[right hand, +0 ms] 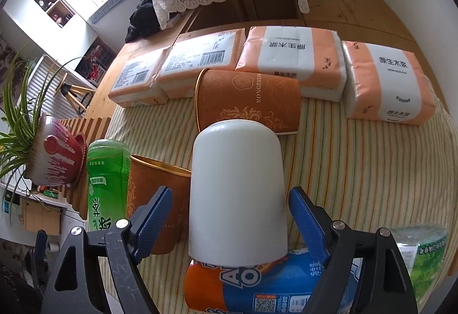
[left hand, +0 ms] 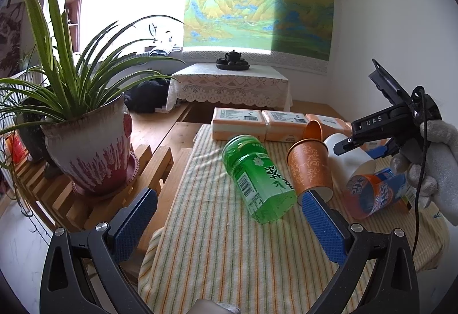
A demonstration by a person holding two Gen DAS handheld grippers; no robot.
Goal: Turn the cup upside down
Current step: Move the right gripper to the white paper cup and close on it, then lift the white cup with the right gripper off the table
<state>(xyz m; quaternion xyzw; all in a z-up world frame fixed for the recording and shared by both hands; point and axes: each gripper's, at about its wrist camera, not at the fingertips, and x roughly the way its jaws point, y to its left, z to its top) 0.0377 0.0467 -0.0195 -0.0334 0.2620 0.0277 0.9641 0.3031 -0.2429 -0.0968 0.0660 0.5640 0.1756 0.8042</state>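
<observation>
A white cup [right hand: 237, 196] stands upside down on the striped cloth, leaning against an orange-and-blue bottle [right hand: 257, 288]. My right gripper [right hand: 230, 225] is open, with a blue finger on each side of the cup and a small gap to each. In the left wrist view the white cup [left hand: 350, 156] shows partly behind the right gripper [left hand: 360, 146]. My left gripper [left hand: 226, 224] is open and empty, low over the near cloth.
Two orange paper cups: one upright [right hand: 160, 194], one on its side [right hand: 246, 102]. A green bottle [left hand: 257, 176] lies on the striped cloth [left hand: 223, 256]. Tissue packs [right hand: 289, 59] line the far edge. A potted plant [left hand: 88, 148] stands on a wooden rack at left.
</observation>
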